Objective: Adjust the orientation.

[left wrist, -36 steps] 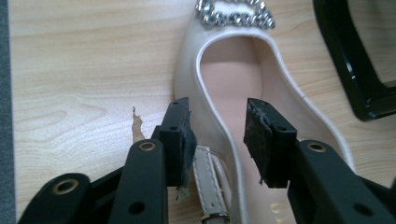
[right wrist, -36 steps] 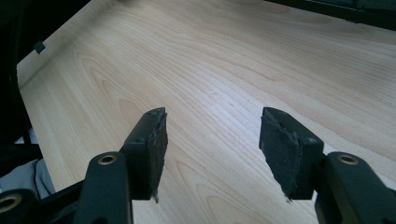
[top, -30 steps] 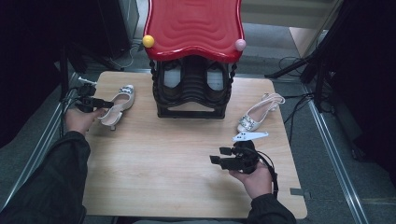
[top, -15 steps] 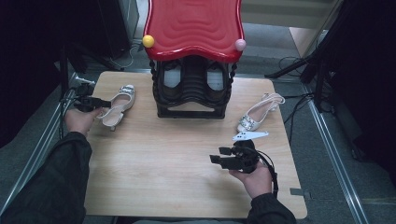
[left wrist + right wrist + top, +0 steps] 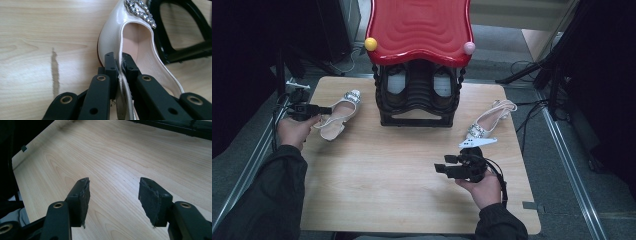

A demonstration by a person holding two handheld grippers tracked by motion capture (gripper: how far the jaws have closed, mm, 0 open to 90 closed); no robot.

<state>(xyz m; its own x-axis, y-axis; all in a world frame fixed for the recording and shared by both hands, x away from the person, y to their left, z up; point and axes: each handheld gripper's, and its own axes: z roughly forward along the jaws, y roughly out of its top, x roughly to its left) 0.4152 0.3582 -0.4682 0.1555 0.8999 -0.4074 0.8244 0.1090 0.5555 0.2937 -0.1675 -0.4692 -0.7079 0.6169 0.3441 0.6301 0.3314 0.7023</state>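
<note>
**Left gripper clamps the side of a cream shoe**

The left gripper [image 5: 119, 65] is closed on the thin side edge of a cream shoe [image 5: 140, 47], its two black jaws pinching the rim from either side just behind the toe section. The jaws have just been closing, with that edge between them. In the high view the left gripper [image 5: 323, 109] sits at the left edge of the table [image 5: 377, 185], held in the person's left hand [image 5: 294, 131], and the cream shoe [image 5: 338, 116] lies along the wood with its jewelled toe pointing toward the far side. A sparkling buckle [image 5: 140, 10] decorates the toe, which lies just beside the black frame of a shoe rack [image 5: 417, 95]. The rack stands at the far middle of the table under a red wavy top [image 5: 419, 27], with a yellow ball [image 5: 371, 44] and a pink ball [image 5: 469, 48] at its front corners.

The right gripper [image 5: 113, 196] is open, its jaws standing wide apart above bare wood with nothing between them. In the high view the right gripper [image 5: 443, 164] rests in the person's right hand [image 5: 484, 189] near the front right of the table, pointing left. A second cream shoe [image 5: 488, 122] lies at the right of the rack, well apart from the first.
</note>
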